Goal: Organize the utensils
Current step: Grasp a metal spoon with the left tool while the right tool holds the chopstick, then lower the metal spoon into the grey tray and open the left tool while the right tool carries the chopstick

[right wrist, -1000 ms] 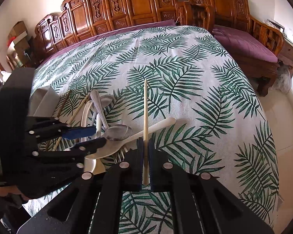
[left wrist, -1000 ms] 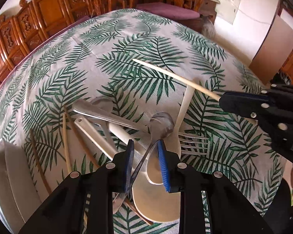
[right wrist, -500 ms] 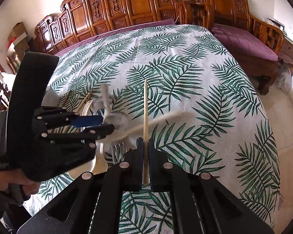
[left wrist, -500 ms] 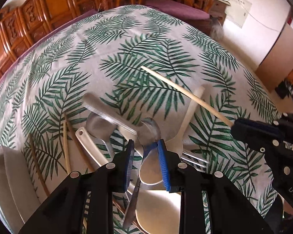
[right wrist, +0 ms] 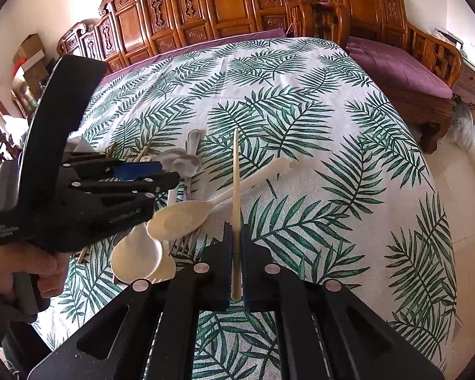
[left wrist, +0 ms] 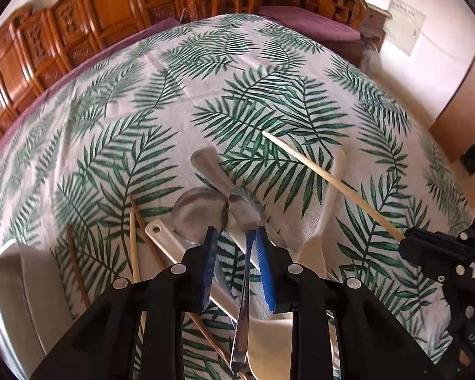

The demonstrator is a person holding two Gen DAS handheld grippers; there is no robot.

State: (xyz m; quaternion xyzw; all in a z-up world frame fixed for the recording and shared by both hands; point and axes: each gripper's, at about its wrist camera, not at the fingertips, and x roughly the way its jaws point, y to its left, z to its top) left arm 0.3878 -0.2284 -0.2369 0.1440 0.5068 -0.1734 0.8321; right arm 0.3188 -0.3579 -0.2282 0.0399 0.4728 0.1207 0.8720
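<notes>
My left gripper [left wrist: 234, 234] is shut on a metal spoon [left wrist: 245, 210]. The spoon's bowl sticks out past the blue pads [left wrist: 266, 272] and its handle hangs down between the fingers, above the utensil pile. From the right wrist view, the left gripper [right wrist: 161, 172] hovers over the pile with the spoon bowl [right wrist: 190, 164] at its tip. My right gripper [right wrist: 236, 237] is shut on a pale wooden chopstick [right wrist: 236, 183] that points away over the tablecloth. The right gripper [left wrist: 410, 242] shows at the right edge of the left wrist view, with the chopstick [left wrist: 326, 174] slanting up-left from it.
On the palm-leaf tablecloth [right wrist: 332, 126] lie a second metal spoon [left wrist: 199, 213], a fork [right wrist: 182, 243], cream plastic spoons [right wrist: 180, 218] [right wrist: 136, 259] and brown chopsticks [left wrist: 76, 266]. A pale holder [left wrist: 22, 285] stands at the left. A hand [right wrist: 44, 269] grips the left tool. Carved wooden benches [right wrist: 221, 9] ring the table.
My left gripper has risen off the pile with the metal spoon, and the spoon's handle has swung to hang straighter. The right gripper and its chopstick have stayed still.
</notes>
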